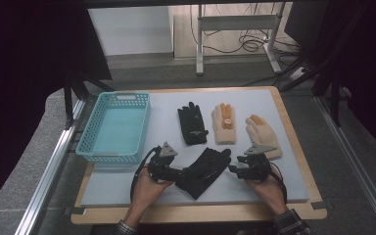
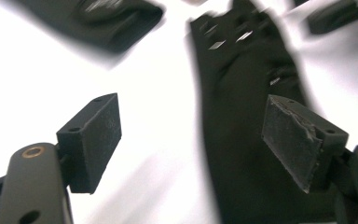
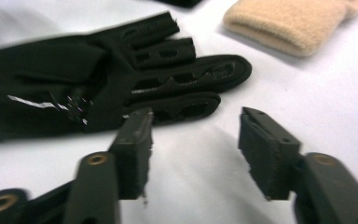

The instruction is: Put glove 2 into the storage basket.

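The black glove [image 1: 204, 171] lies flat on the desk [image 1: 274, 181] between my hands. My left fingers [image 1: 178, 173] sit open at its cuff; my right fingers [image 1: 233, 169] sit half open beside its fingertips, holding nothing.

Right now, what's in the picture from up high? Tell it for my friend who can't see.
Two hands hold the left gripper and right gripper at either end of a black glove. Behind lie another black glove, two tan gloves and a teal basket.

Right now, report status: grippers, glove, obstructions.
Left gripper open at the black glove cuff, nothing gripped. Right gripper open beside its fingertips. Glove flat on mat. Beige glove close behind the right gripper.
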`<action>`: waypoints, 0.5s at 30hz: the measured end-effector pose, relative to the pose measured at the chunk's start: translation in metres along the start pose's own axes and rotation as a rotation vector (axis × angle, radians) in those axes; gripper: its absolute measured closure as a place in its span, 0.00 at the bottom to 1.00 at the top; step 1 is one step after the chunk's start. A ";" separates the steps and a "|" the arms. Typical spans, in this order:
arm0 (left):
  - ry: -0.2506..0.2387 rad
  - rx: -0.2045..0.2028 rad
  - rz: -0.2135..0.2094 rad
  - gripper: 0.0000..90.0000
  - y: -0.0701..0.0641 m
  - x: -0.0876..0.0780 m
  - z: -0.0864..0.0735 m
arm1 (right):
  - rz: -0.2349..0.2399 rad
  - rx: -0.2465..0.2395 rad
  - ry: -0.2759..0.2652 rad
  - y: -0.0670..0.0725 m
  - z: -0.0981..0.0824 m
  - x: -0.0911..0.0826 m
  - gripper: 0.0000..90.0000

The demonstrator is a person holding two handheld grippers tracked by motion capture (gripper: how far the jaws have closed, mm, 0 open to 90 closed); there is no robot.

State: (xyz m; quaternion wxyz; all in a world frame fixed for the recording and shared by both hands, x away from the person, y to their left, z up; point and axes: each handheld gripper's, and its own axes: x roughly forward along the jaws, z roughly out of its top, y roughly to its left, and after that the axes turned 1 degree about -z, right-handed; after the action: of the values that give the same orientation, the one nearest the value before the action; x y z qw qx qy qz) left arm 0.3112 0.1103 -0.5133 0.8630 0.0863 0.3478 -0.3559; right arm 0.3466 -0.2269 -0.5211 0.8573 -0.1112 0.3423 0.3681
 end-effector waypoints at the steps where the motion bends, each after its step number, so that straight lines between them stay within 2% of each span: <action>1: -0.007 -0.017 0.019 0.22 0.005 -0.001 -0.012 | 0.010 0.028 -0.004 0.001 0.002 -0.003 0.57; 3: -0.007 -0.019 0.029 0.22 0.007 -0.001 -0.016 | 0.009 0.034 -0.004 0.003 0.002 -0.004 0.59; 4: -0.008 -0.030 0.049 0.22 0.010 -0.003 -0.025 | 0.004 0.038 0.001 0.008 0.002 -0.002 0.60; 7: -0.009 -0.037 0.068 0.22 0.013 -0.005 -0.034 | -0.019 0.048 0.004 0.011 0.004 0.001 0.60; 8: -0.007 -0.038 0.078 0.22 0.013 -0.006 -0.038 | -0.049 0.066 -0.009 0.012 0.007 0.006 0.55; 12: 0.004 -0.034 0.110 0.22 0.015 -0.007 -0.049 | -0.080 0.082 -0.012 0.011 0.012 0.013 0.51; 13: 0.008 -0.038 0.119 0.22 0.015 -0.007 -0.051 | -0.090 0.083 0.001 0.011 0.013 0.017 0.52; 14: -0.001 -0.034 0.122 0.22 0.015 -0.009 -0.051 | -0.089 0.087 0.022 0.012 0.013 0.024 0.58; 15: -0.007 -0.024 0.130 0.22 0.015 -0.010 -0.052 | -0.078 0.090 0.010 0.013 0.013 0.026 0.63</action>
State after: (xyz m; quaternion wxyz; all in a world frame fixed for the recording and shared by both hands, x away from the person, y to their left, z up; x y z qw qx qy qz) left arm 0.2884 0.1467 -0.5468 0.8865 0.0971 0.3428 -0.2951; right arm 0.3568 -0.1978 -0.5278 0.8734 -0.0879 0.3582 0.3179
